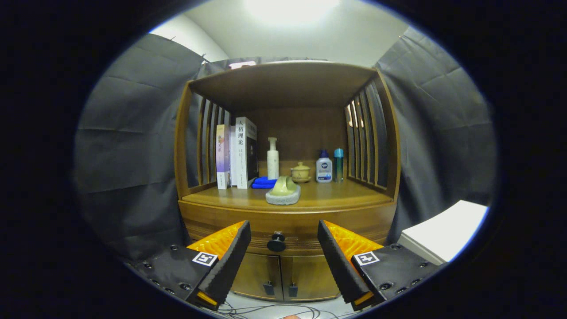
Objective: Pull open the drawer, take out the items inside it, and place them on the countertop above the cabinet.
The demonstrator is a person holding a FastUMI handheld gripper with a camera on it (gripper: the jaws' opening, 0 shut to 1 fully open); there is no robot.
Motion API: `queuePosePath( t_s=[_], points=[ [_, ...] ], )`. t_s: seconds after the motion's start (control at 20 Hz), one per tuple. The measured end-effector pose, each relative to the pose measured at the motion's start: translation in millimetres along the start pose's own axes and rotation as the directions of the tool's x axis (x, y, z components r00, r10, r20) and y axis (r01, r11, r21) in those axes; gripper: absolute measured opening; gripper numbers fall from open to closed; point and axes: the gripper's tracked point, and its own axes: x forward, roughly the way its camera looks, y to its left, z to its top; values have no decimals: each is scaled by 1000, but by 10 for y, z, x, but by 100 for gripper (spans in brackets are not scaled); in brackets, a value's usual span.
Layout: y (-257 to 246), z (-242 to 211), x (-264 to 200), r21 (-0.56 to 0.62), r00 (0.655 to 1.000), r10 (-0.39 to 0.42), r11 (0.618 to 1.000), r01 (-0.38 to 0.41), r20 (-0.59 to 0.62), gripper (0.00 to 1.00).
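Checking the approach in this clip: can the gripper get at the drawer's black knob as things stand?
Probably yes. The gripper is open, its fingers spread to either side of the black knob, which sits ahead on the closed drawer. Nothing lies between them.

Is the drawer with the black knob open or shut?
Shut. The drawer front sits flush with the cabinet, knob ahead between the open gripper fingers, untouched.

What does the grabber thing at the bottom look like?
The hand-held gripper has two wedge-shaped fingers with black ribbed pads and bright orange backs. Each sits on a black block with screws and a small black-and-white square marker. Thin cables trail below it.
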Motion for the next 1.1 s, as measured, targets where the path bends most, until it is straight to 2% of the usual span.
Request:
queuePosePath(
  t_s=[0.25, 0.55, 0.8, 1.1],
  points=[
    [17, 379, -291, 71, 999, 25, 997, -26, 24, 96],
    [-84, 876, -577, 66, 994, 10, 998, -17, 109, 96],
    [-147, 924, -644, 70, 994, -3, 998, -5, 108, 96],
    [-127, 765, -574, 57, 998, 3, 998, -6, 58, 96]
  ],
)
